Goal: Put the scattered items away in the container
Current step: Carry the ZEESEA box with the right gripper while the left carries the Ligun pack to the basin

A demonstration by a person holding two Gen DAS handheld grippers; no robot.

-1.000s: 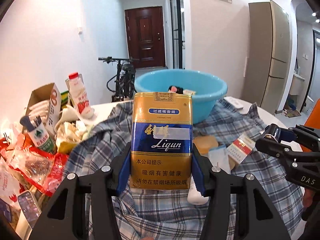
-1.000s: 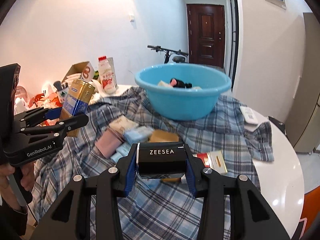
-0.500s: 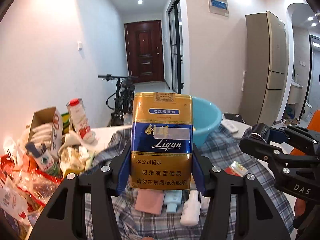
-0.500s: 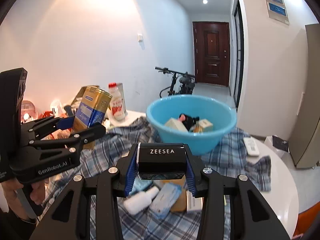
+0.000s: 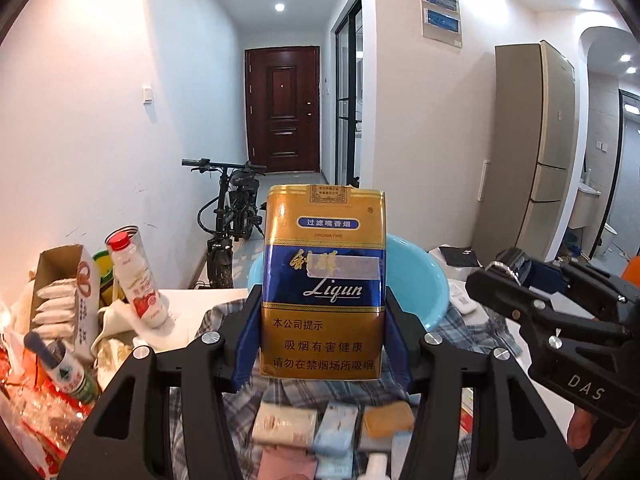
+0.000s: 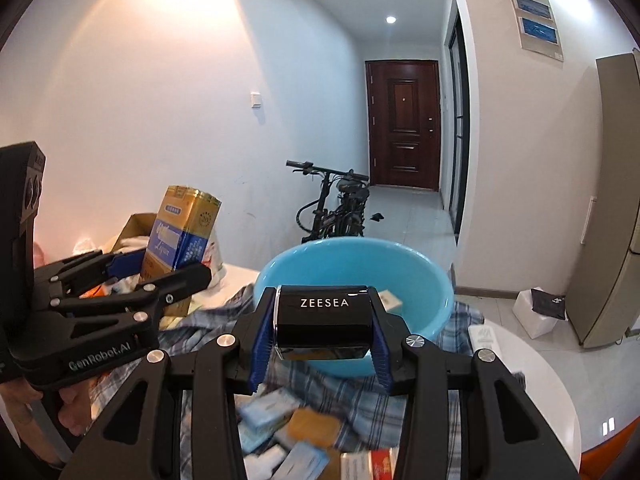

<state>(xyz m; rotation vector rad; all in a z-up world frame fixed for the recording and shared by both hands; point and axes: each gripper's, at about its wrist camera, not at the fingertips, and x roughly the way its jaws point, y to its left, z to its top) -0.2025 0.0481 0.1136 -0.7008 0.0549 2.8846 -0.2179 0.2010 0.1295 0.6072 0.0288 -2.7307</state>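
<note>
My left claw grips one gold-and-blue pack upright; my right claw grips one black box. Both hang near the one blue basin, just short of its rim. Letting go too early could drop either onto the plaid cloth; the two claws could also collide above the basin. Several small packets remain scattered, too blurred to count.

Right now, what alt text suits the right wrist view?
The right gripper grips a black ZEESEA box in front of a blue basin on a checked cloth. At left, the left gripper holds a gold-and-blue pack.
</note>
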